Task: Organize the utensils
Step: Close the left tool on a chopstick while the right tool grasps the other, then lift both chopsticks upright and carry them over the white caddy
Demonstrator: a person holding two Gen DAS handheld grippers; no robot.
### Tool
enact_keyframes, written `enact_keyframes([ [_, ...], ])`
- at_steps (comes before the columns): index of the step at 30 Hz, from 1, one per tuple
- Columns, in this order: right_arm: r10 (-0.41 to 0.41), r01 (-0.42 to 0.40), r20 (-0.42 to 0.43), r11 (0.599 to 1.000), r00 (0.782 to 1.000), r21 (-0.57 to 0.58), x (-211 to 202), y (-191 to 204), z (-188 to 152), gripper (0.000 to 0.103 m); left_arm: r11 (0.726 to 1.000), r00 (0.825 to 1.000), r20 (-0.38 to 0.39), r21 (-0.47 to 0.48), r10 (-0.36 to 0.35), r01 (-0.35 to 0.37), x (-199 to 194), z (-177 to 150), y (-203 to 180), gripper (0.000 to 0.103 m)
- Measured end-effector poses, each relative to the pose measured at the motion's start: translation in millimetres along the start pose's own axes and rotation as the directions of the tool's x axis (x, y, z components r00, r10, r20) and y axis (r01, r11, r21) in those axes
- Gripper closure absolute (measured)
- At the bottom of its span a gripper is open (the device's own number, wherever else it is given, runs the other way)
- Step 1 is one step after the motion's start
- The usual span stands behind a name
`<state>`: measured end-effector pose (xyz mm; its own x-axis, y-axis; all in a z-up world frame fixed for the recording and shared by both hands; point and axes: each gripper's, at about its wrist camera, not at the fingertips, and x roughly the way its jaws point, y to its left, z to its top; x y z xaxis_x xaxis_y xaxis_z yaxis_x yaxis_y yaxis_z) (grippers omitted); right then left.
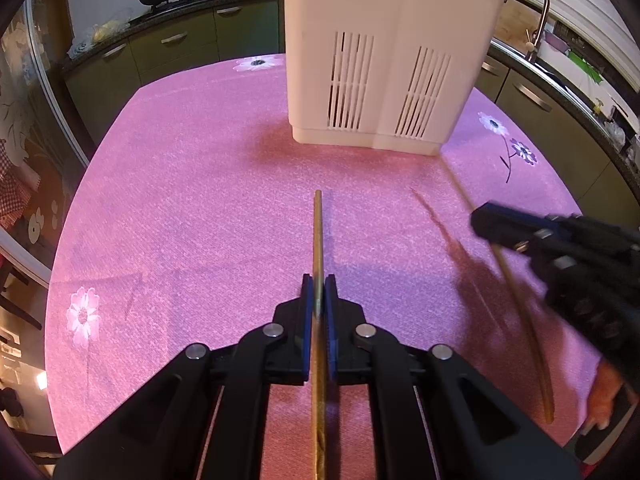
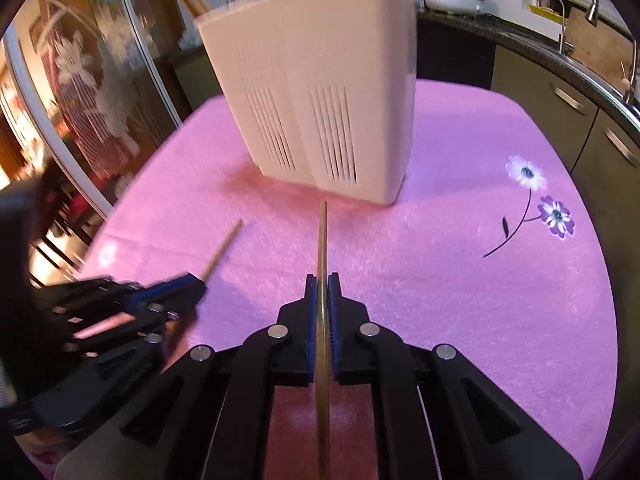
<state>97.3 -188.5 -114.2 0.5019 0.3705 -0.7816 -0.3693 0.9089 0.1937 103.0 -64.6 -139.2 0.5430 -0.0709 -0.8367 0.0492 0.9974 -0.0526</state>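
The tall white slotted plastic utensil holder (image 1: pixel 384 60) blocks the far bench; the pink flowered cloth (image 1: pixel 180 200) before and left of it lies open.

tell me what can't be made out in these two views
- Holder inside: both views, its white walls hide it; only stick tops show above the rim.
- Left chopstick rear end: left view, cut off by the bottom edge.
- Right chopstick rear end: right view, same.
- Left gripper: right view, motion blur smears it.
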Motion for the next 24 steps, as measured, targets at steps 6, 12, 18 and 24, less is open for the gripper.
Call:
enact_keyframes([
  [6,0.036,-0.037,0.066,0.999,0.997,0.018,-30.6,-4.1,4.7,0.097,1.0,1.0,0.019,0.009,-0.015,0.015,-9.6,4.7,1.4,0.097],
  [12,0.05,-0.054,0.122,0.998,0.991,0.033,-55.7,-10.1,7.2,0.097,0.999,0.997,0.08,0.031,-0.022,0.02,-36.1,12.9,-2.0,0.097],
  [18,0.051,-0.058,0.176,0.998,0.983,0.034,-79.4,-10.1,6.1,0.097,0.999,0.989,0.142,0.05,-0.028,0.021,-63.4,21.1,-5.8,0.097],
  [24,0.038,-0.046,0.222,0.998,0.974,0.034,-96.1,-9.0,5.2,0.097,0.997,0.98,0.194,0.066,-0.038,0.025,-85.2,30.3,-9.5,0.097],
])
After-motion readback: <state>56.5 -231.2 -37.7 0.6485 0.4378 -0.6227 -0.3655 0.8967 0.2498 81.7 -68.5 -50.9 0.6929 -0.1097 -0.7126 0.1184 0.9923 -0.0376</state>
